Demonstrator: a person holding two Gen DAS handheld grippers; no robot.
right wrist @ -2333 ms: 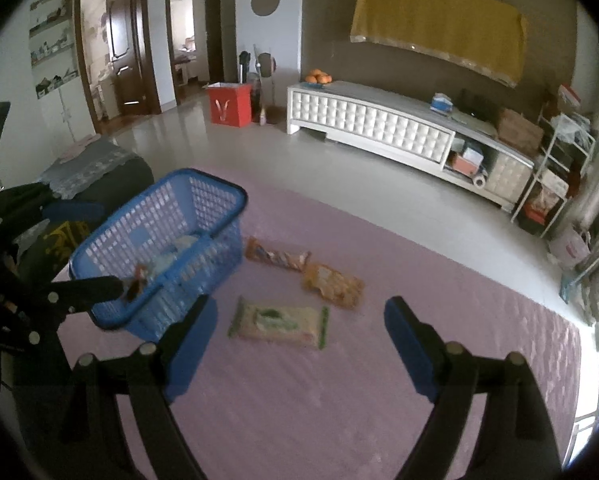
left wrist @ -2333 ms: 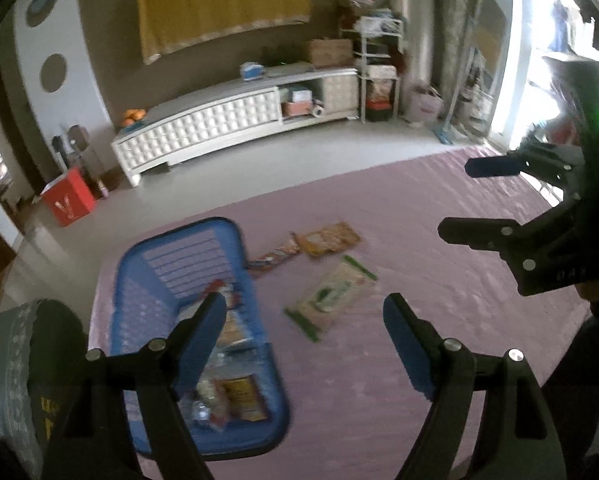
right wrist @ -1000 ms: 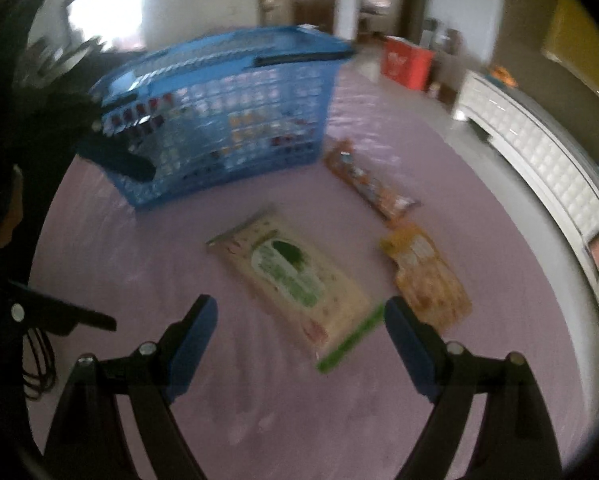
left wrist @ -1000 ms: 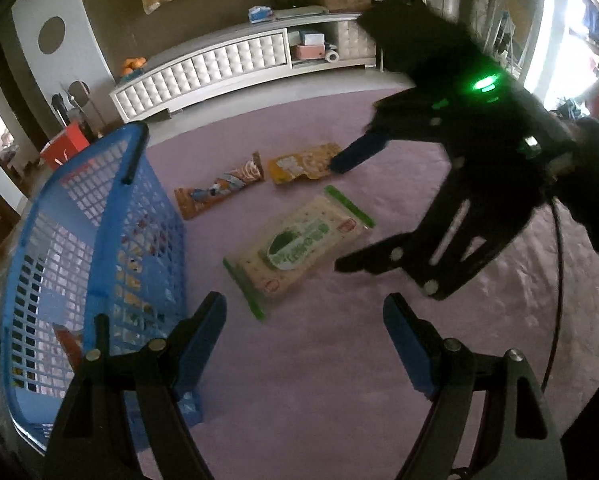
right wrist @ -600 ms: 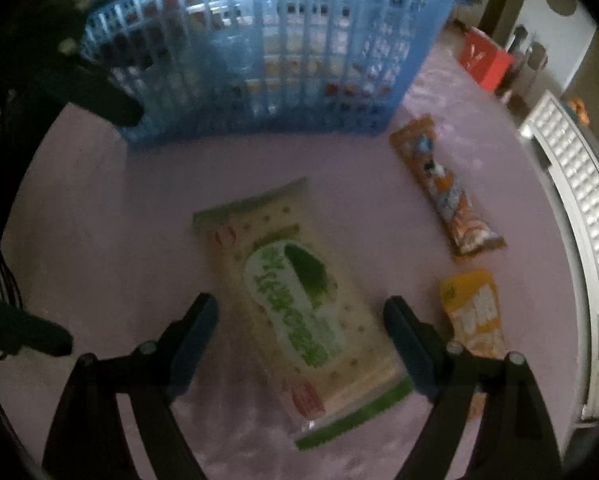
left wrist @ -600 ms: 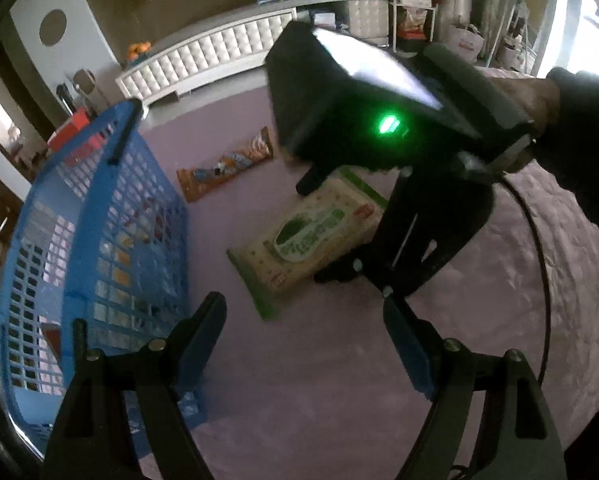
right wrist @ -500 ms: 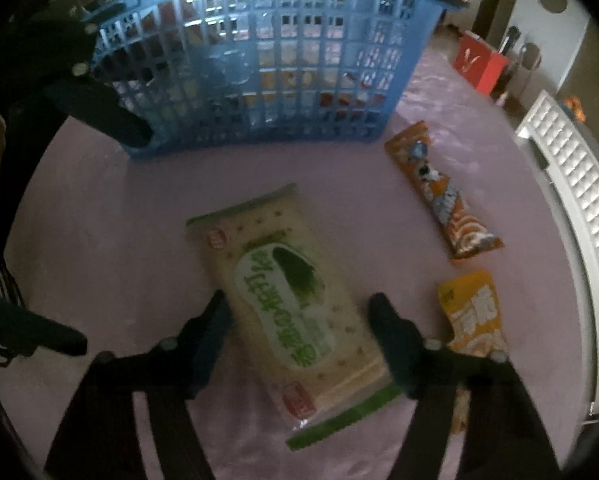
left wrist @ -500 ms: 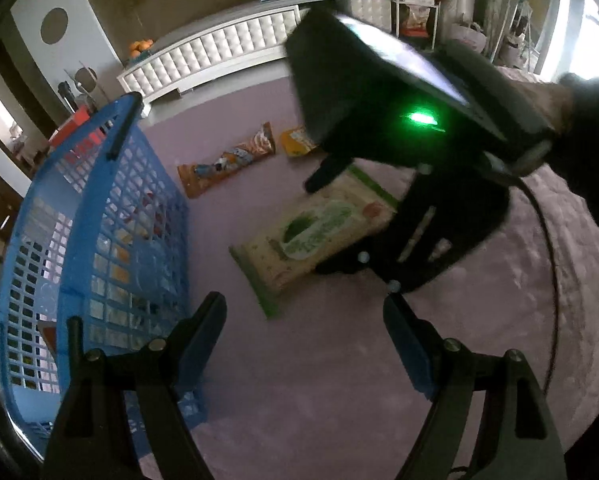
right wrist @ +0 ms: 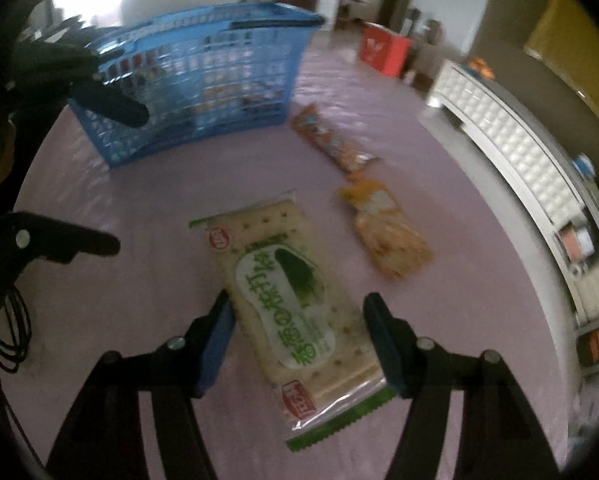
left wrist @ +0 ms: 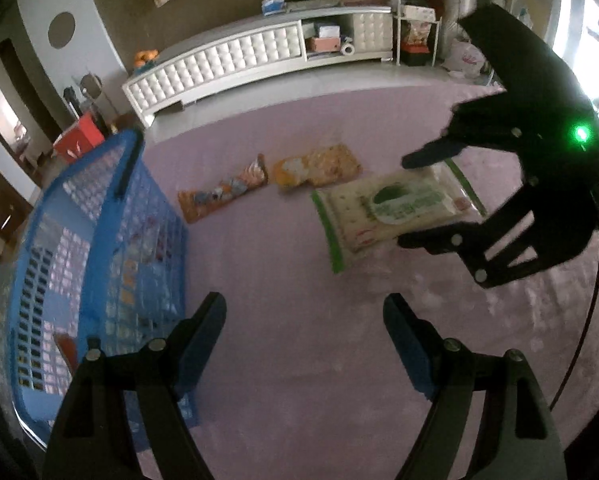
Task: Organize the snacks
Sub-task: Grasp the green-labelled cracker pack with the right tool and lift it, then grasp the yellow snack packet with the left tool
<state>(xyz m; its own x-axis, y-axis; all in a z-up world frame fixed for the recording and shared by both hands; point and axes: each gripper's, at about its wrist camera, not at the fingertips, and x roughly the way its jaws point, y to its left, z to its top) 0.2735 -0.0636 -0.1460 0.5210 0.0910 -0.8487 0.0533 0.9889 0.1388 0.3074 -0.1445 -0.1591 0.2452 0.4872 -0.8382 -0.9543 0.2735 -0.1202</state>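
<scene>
- The right gripper (right wrist: 295, 320) now has the green-and-white cracker pack (right wrist: 287, 304) between its two blue pads. A moment ago the pads were wide apart above the pack. Now they have come in and press on its two long sides.
- In the left camera view, the cracker pack (left wrist: 395, 208) looks lifted a little off the purple mat (left wrist: 283, 264). Its far end tips down. It was lying flat on the mat before.
- So I think the grab worked, and the pack is ready to be carried.
- The blue basket (right wrist: 203, 76) sits well apart from the pack, on the far left side of the mat. Some snacks are already inside it, seen through the holes in its wall.
- Next, the pack likely has to go up over the basket's rim and get dropped in.
- The pack is long and soft. It is held near one end, so it could sag or slip out on the way.
- The left gripper (left wrist: 303, 340) has its jaws wide apart and holds nothing. It hangs above the mat just beside the basket.
- Two more snacks lie on the mat: an orange wrapper snack (right wrist: 331, 140) and a yellow snack bag (right wrist: 383, 228). They are close to each other and not in the basket yet.
</scene>
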